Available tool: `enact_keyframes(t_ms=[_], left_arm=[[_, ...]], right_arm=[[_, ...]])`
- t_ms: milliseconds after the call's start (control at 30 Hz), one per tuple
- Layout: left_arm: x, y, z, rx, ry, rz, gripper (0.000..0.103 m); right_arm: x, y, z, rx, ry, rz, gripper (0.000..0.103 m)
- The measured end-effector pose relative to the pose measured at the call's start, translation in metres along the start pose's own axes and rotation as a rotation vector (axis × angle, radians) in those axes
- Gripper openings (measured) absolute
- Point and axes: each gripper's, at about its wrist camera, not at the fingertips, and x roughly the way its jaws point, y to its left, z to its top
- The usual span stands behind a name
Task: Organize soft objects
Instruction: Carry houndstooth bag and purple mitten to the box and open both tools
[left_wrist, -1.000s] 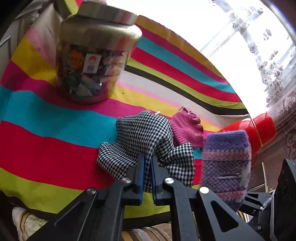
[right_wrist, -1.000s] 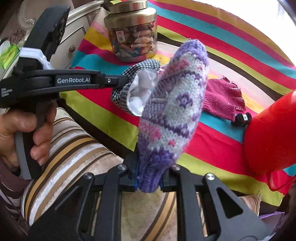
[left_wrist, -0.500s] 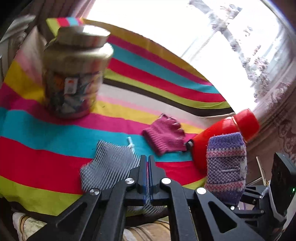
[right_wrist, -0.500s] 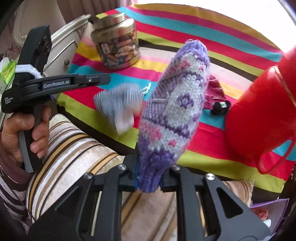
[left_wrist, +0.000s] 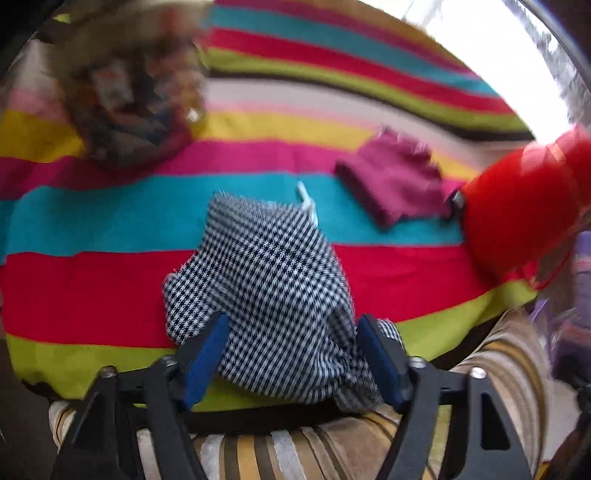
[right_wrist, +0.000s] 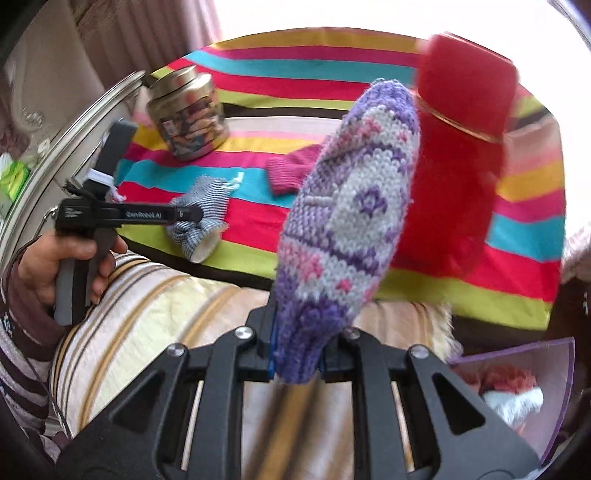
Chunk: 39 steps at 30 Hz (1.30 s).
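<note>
Right now my left tongs (left_wrist: 291, 354) gape wide w/ the houndstooth glove (left_wrist: 266, 280) slumped between the pads, limp, light; I'd pinch its cuff. Right tongs (right_wrist: 297, 360) clamp the purple knit mitten (right_wrist: 347, 229) at its base.

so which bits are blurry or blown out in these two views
Left wrist view: the gold-lidded glass jar is smeared by motion blur, the window at top right is blown out white, the houndstooth fabric piece stays fairly sharp. Right wrist view: the red plastic jug is blurred, the purple knitted mitten crisp.
</note>
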Motion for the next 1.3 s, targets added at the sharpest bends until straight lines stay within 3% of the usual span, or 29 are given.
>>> enact_keyframes(t_ms=[67,100,233,367,500,733,833,1167,1200,1267,1300], left_arm=[[0.005,-0.005,0.0,0.041,0.002,0.054,0.032],[0.003,-0.009,0.0,0.064,-0.006,0.063,0.013],[-0.019,-0.031,-0.009,0.127,-0.077,0.037,0.007],[-0.045,-0.062,-0.018,0.158,-0.144,-0.037,0.007],[-0.069,-0.107,-0.029,0.195,-0.19,-0.175,0.007],[-0.109,-0.204,-0.06,0.367,-0.245,-0.372,0.007],[-0.115,-0.241,-0.069,0.428,-0.241,-0.442,0.007],[-0.093,-0.329,-0.105,0.588,-0.13,-0.529,0.007],[-0.091,-0.336,-0.109,0.605,-0.121,-0.543,0.01],[-0.089,-0.349,-0.119,0.643,-0.081,-0.577,0.025],[-0.087,-0.355,-0.124,0.667,-0.063,-0.581,0.043]], right_arm=[[-0.007,-0.012,-0.009,0.025,-0.012,-0.034,0.018],[-0.01,-0.017,-0.012,0.036,-0.016,-0.046,0.018],[-0.021,-0.038,-0.026,0.08,-0.035,-0.112,0.018],[-0.031,-0.06,-0.039,0.124,-0.048,-0.159,0.018],[-0.045,-0.079,-0.049,0.158,-0.069,-0.205,0.018],[-0.075,-0.127,-0.072,0.262,-0.102,-0.307,0.018],[-0.088,-0.148,-0.08,0.305,-0.114,-0.356,0.018],[-0.117,-0.197,-0.107,0.417,-0.13,-0.462,0.02],[-0.118,-0.2,-0.108,0.422,-0.132,-0.467,0.02],[-0.122,-0.204,-0.111,0.423,-0.124,-0.486,0.023],[-0.122,-0.205,-0.112,0.423,-0.121,-0.492,0.029]])
